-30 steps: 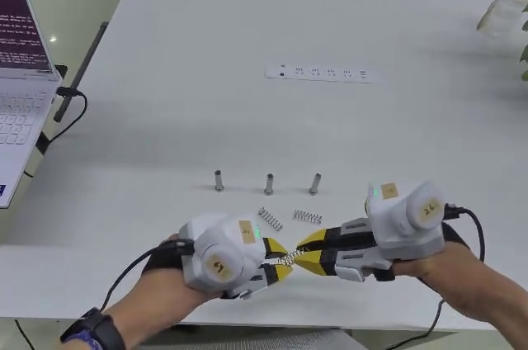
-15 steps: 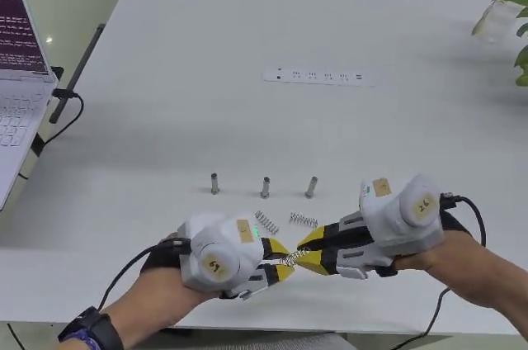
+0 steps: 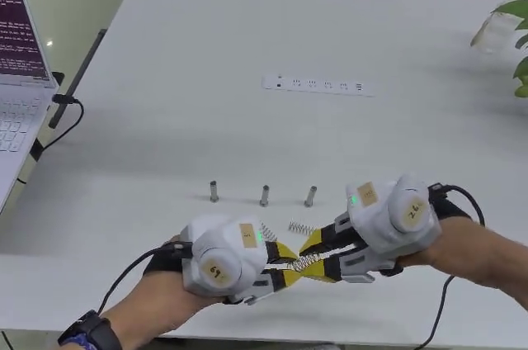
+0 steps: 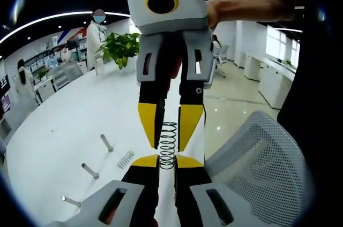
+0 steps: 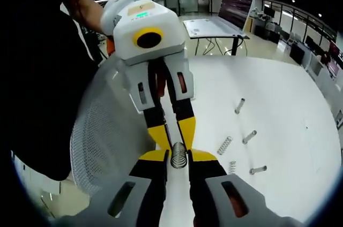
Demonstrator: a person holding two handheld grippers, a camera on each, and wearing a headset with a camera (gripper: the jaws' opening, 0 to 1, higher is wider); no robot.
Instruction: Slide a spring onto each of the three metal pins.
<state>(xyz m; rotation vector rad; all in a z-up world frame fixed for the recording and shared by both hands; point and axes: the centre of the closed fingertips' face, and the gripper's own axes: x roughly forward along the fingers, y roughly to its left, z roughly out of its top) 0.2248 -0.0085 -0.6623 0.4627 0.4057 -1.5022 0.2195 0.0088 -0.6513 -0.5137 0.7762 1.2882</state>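
Three short metal pins (image 3: 214,191) (image 3: 265,195) (image 3: 310,196) stand bare in a row on the white table (image 3: 247,53). They also show in the right gripper view, as pins (image 5: 239,105) (image 5: 248,136) (image 5: 258,169). My left gripper (image 3: 279,265) and right gripper (image 3: 320,253) meet tip to tip near the table's front edge. A spring (image 3: 301,263) spans between them, with both pairs of jaws closed on it. The spring (image 4: 168,144) runs from my left gripper (image 4: 167,161) up into the right one. It shows end-on as the spring (image 5: 178,155) in my right gripper (image 5: 178,157).
Two loose springs (image 3: 268,233) (image 3: 301,228) lie flat just in front of the pins. A white power strip (image 3: 318,85) sits farther back. A laptop (image 3: 16,53) stands at the left edge, a plant (image 3: 516,28) at the far right. A mesh chair (image 5: 104,130) is below the table edge.
The head camera has tilted a little. The right gripper has edged slightly toward the left one; both stay closed on the spring between them. Pins and loose springs are unmoved.
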